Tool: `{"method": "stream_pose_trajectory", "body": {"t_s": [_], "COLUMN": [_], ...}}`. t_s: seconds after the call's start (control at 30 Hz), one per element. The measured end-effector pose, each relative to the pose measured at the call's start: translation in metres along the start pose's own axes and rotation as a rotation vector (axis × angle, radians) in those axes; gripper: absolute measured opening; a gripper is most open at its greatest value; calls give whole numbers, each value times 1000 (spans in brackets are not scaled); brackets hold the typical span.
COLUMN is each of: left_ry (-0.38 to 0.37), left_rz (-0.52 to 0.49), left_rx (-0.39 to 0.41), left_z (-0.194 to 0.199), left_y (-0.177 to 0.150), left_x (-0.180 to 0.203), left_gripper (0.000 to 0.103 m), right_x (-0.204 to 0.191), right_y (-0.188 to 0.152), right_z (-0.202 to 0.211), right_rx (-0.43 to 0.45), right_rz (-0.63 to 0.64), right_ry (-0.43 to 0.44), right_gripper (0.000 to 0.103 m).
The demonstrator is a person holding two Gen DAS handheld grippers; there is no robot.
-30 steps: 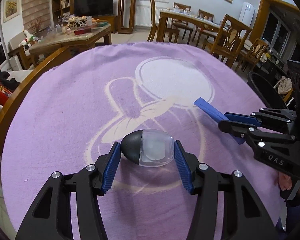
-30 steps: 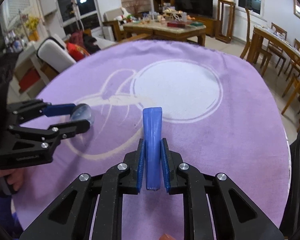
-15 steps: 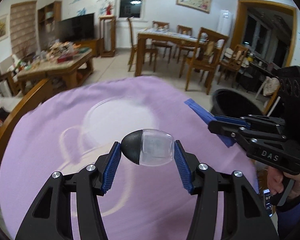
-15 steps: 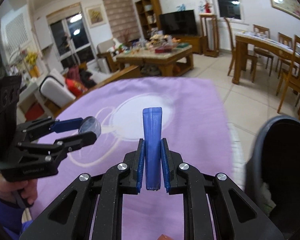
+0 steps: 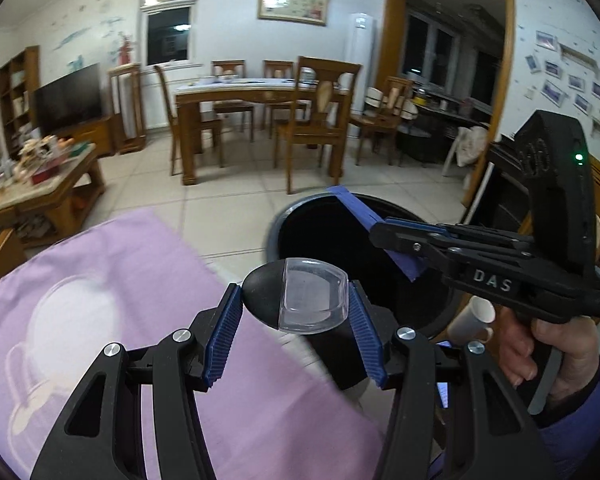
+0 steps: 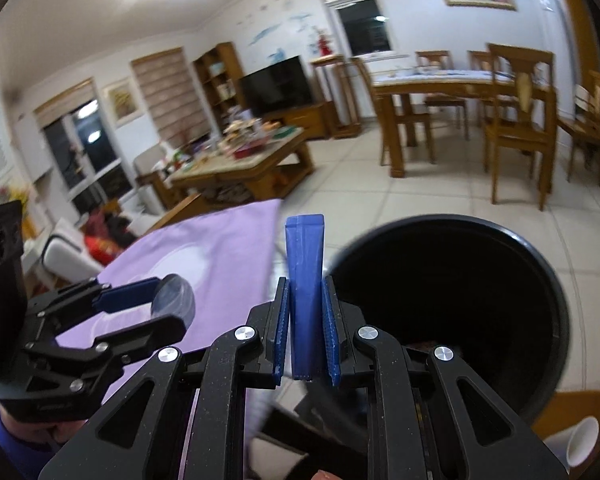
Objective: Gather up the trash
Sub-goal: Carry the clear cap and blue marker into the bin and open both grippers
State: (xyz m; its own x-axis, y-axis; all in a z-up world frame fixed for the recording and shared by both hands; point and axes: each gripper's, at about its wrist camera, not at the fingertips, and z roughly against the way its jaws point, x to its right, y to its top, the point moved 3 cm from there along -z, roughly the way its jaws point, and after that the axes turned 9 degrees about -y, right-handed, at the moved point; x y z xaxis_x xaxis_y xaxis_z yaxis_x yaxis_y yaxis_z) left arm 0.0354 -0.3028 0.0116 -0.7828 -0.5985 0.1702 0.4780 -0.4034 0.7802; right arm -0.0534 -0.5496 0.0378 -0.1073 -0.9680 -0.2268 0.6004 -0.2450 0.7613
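My left gripper is shut on a black and clear plastic capsule, held in the air at the near rim of a black trash bin. It also shows in the right wrist view. My right gripper is shut on a flat blue wrapper, held at the left rim of the bin. In the left wrist view the right gripper holds the wrapper over the bin's opening.
The purple cloth-covered table lies left of the bin. A white paper cup lies on the floor by the bin. A dining table with chairs and a cluttered coffee table stand further off on the tiled floor.
Both grippers have swung right, off the purple table and up to the black bin, each still holding its item. The bin now fills the right of both views.
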Motion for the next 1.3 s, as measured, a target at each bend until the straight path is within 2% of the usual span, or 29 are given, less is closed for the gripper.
{"method": "stream_pose_trajectory", "body": {"t_s": [0.27, 0.53, 0.93, 1.3], "left_ry": [-69, -94, -87, -76], "left_rz": [-45, -66, -79, -93], "left_rx": [-43, -87, -135, -152], "left_z": [-49, -86, -113, -117], "left_y": [7, 9, 2, 5], "left_x": [38, 57, 72, 77], "left_gripper": [53, 53, 53, 55], "right_x": [82, 122, 126, 127], "right_y": [-18, -37, -46, -52], "right_z": [9, 5, -10, -16], "right_rx": [8, -6, -23, -34], "right_rz": [-117, -196, -238, -265], "right_ry": [-57, -85, -85, -96], "right_gripper": [17, 17, 17, 19]}}
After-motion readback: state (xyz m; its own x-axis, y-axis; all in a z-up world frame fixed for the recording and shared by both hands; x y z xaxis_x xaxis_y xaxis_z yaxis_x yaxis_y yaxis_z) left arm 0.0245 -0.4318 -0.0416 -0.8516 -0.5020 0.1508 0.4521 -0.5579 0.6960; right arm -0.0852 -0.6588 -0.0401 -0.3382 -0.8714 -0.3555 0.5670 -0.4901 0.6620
